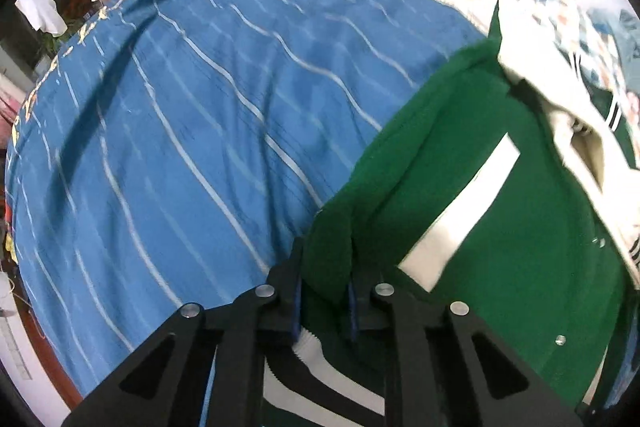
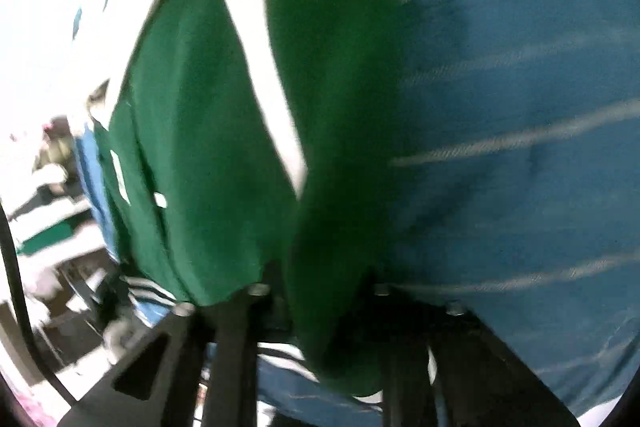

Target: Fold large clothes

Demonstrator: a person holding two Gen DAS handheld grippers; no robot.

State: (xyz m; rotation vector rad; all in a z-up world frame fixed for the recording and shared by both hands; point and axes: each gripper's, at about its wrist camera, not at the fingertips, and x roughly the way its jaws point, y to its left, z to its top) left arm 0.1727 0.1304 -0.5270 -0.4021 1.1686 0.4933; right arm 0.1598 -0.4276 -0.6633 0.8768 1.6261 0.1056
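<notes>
On the bed's blue striped cover (image 1: 180, 131), a green jacket (image 1: 500, 227) lies at the right, its long axis and white stripe (image 1: 464, 211) running from near toward far right. Left hand-held gripper (image 1: 324, 299) pinches a fold of its near-left edge. Right hand-held gripper (image 2: 320, 295) likewise clamps green cloth, jaws narrow.

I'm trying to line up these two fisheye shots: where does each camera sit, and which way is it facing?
Left wrist: sits on the left tool, looking steeply down its fingers at the green jacket on the blue striped bedsheet; only the tool's black fingers show, shut on a fold of jacket.
Right wrist: sits on the right tool, looking down at the same jacket, blurred; its dark fingers show, shut on green cloth.
Shared: the green jacket with its white stripe, and the blue bedsheet.
</notes>
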